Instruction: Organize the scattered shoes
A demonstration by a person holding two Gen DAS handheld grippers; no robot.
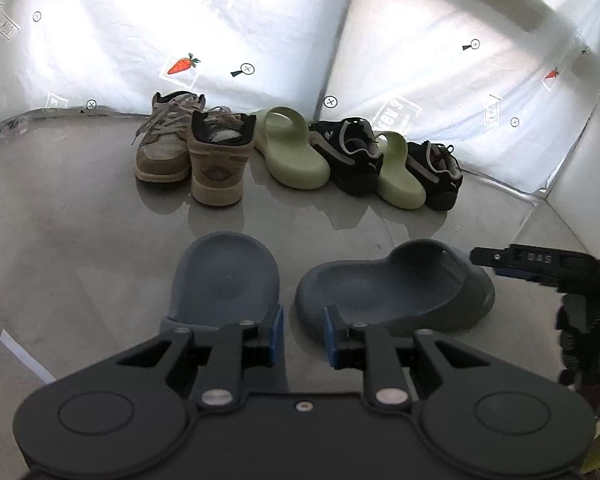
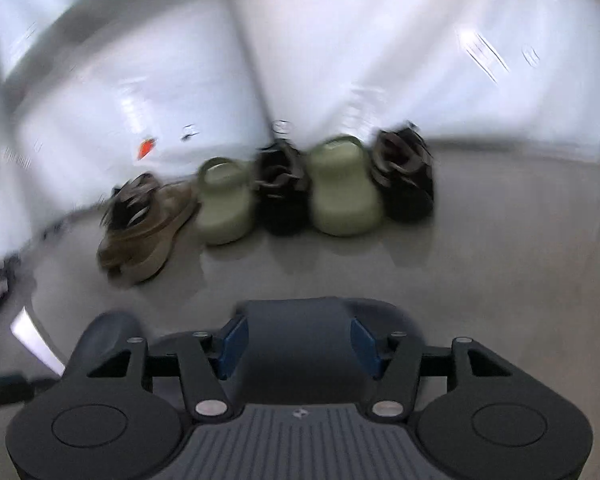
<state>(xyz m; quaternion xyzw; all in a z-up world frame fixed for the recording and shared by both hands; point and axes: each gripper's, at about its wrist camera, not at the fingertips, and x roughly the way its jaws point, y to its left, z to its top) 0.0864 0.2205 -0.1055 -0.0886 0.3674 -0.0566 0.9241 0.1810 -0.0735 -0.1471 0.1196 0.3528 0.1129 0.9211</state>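
Two blue-grey slides lie side by side on the grey floor close to me. My left gripper (image 1: 304, 336) hovers over the gap between the left slide (image 1: 224, 276) and the right slide (image 1: 396, 284); its jaws stand narrowly open with only floor between them. My right gripper (image 2: 298, 346) is open, its blue pads either side of the right slide's strap (image 2: 296, 316), apparently without pressing on it; this view is blurred. One of its fingers (image 1: 500, 260) shows at that slide's toe. The other slide (image 2: 108, 332) lies to its left.
A row of shoes stands along the white sheet wall (image 1: 260, 20): two tan sneakers (image 1: 164, 148) (image 1: 220, 160), a green slide (image 1: 288, 152), a black sneaker (image 1: 352, 156), another green slide (image 1: 400, 172) and another black sneaker (image 1: 440, 176). Bare floor (image 1: 80, 220) lies between the row and the slides.
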